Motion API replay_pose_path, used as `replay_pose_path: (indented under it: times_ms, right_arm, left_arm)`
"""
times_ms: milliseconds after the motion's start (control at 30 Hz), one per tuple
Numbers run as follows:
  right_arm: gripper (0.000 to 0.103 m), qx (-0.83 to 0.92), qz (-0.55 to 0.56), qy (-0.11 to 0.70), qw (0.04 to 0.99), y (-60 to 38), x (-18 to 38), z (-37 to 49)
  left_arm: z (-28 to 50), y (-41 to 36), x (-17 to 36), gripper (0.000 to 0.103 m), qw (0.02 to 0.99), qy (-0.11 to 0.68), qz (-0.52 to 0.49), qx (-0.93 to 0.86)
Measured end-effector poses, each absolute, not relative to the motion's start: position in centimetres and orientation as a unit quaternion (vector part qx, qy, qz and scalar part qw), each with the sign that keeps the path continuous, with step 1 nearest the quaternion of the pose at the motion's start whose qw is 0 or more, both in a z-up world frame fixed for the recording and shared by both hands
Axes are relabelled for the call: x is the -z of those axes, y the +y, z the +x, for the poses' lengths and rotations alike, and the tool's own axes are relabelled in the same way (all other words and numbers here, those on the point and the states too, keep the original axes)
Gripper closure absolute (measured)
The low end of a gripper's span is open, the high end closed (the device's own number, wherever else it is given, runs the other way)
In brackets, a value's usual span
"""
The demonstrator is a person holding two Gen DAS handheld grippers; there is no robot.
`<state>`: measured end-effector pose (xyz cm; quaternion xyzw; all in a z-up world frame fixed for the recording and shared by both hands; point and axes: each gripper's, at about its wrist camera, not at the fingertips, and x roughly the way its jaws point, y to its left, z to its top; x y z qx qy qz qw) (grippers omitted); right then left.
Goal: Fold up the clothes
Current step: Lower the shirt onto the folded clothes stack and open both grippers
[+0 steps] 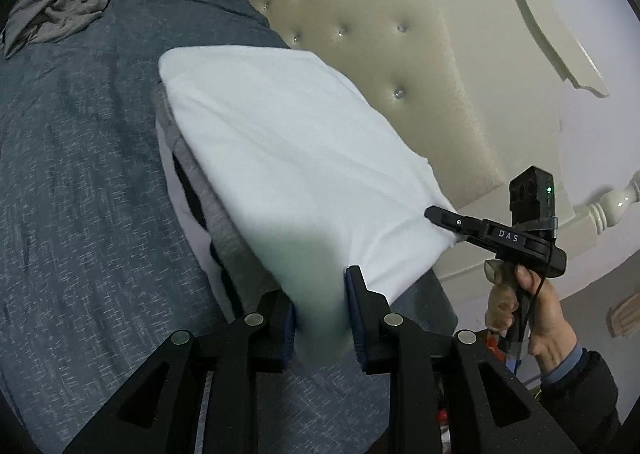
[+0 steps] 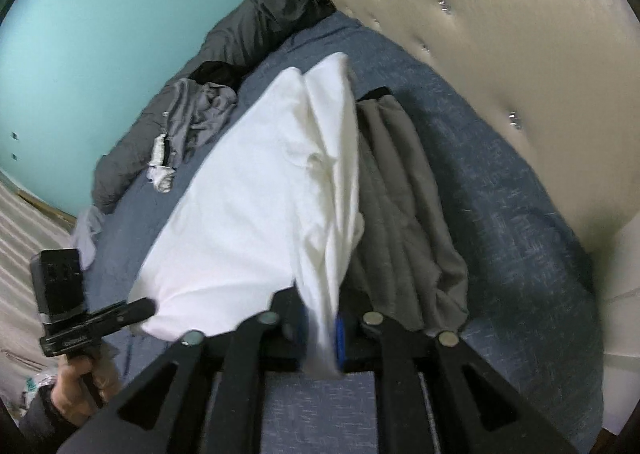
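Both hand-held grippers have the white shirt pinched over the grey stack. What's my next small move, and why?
Probably lower both together: the left hand-held gripper and right hand-held gripper hold the white shirt lifted over the grey folded stack on the blue bedspread, so it can settle flat on top.

Grey garment point(image 1: 208, 205) mostly hidden; edges blurred

Bed w/ blue heathered fabric cover point(image 1: 80, 173), set against a cream tufted headboard point(image 1: 360, 37). Lying on it: a folded grey garment point(image 2: 408, 197) near the headboard, a crumpled grey cloth heap point(image 2: 200, 113), and a dark grey puffy quilt point(image 2: 248, 25) along the far edge.
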<state>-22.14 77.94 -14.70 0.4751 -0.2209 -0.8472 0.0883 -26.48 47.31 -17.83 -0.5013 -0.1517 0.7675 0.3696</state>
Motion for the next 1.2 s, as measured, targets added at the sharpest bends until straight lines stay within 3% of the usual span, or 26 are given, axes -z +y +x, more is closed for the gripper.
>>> replay_pose_path:
  times_ms: [33,100,133,300,467,533,600,767,1000,1200]
  right_arm:
    - [0.087,0.849,0.472,-0.22,0.083,78.2,14.5,-22.0]
    - [0.071,0.854,0.467,-0.217,0.071,78.8,14.0,-21.7]
    - [0.07,0.858,0.464,-0.212,0.062,79.0,13.6,-21.5]
    - [0.07,0.888,0.42,-0.176,0.06,78.4,10.4,-21.4]
    - [0.07,0.903,0.398,-0.139,0.08,75.9,8.9,-22.9]
    - [0.074,0.897,0.412,-0.137,0.08,75.1,10.3,-24.0]
    - [0.088,0.892,0.423,-0.14,0.078,74.8,11.6,-24.8]
    - [0.103,0.89,0.426,-0.152,0.052,76.0,13.5,-24.6]
    - [0.103,0.886,0.431,-0.169,0.016,77.8,16.2,-24.3]
    - [0.102,0.899,0.406,-0.162,0.032,77.3,14.0,-23.7]
  left_arm:
    - [-26.4,46.9,17.4,0.076,0.368,-0.149,-0.498,-0.771]
    - [-26.3,46.2,16.4,0.076,0.365,-0.146,-0.489,-0.779]
    - [-26.3,45.9,15.8,0.076,0.364,-0.144,-0.483,-0.783]
    - [-27.2,46.3,12.4,0.076,0.358,-0.124,-0.447,-0.81]
    - [-28.1,49.3,12.7,0.076,0.361,-0.1,-0.451,-0.81]
    - [-27.9,50.3,13.7,0.076,0.359,-0.088,-0.458,-0.808]
    - [-27.7,50.9,14.8,0.076,0.358,-0.071,-0.464,-0.807]
    - [-26.7,51.3,17.3,0.077,0.363,-0.051,-0.468,-0.804]
    - [-26.1,51.5,17.2,0.077,0.366,-0.041,-0.458,-0.809]
    - [-25.8,51.0,16.7,0.077,0.362,-0.044,-0.454,-0.813]
